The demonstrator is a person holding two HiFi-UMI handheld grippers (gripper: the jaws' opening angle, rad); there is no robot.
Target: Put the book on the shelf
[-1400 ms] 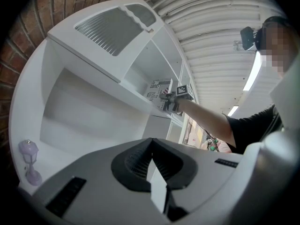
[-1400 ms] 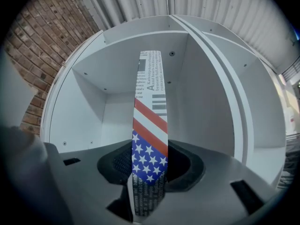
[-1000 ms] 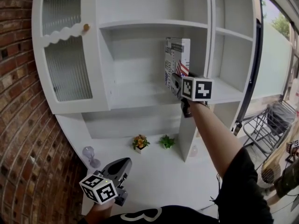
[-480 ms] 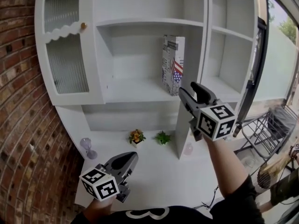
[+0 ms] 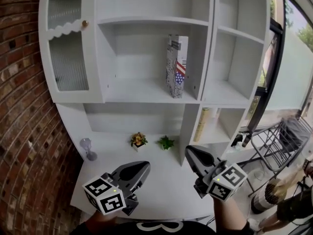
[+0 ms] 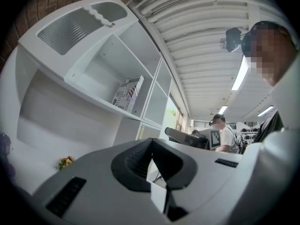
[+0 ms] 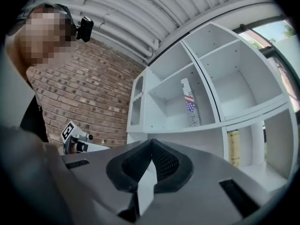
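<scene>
Book (image 5: 176,66) stands upright on the middle shelf (image 5: 142,91) of the white cabinet, in the upper centre of the head view. It is at the right end of that compartment, just beside the upright divider (image 5: 206,53). I cannot tell whether it touches the divider. Nothing props it on its left side.

My right gripper (image 5: 190,152) hangs low in the lower right of the frame, well apart from the book. Its jaws are pressed together with nothing between them. My left gripper (image 5: 146,166) sits in the lower left above the desk top (image 5: 161,182), with its jaws likewise closed and empty. To my eye the placing looks done.

The main risk I see is the book tipping. It is tall and narrow, and if it is not resting against the divider, a knock to the cabinet could send it over to the left along the open shelf. My own arms could cause that if I swing either one up carelessly. A low sweep could also catch the two small potted plants (image 5: 139,140) or the glass (image 5: 87,148) at the back of the desk.
</scene>
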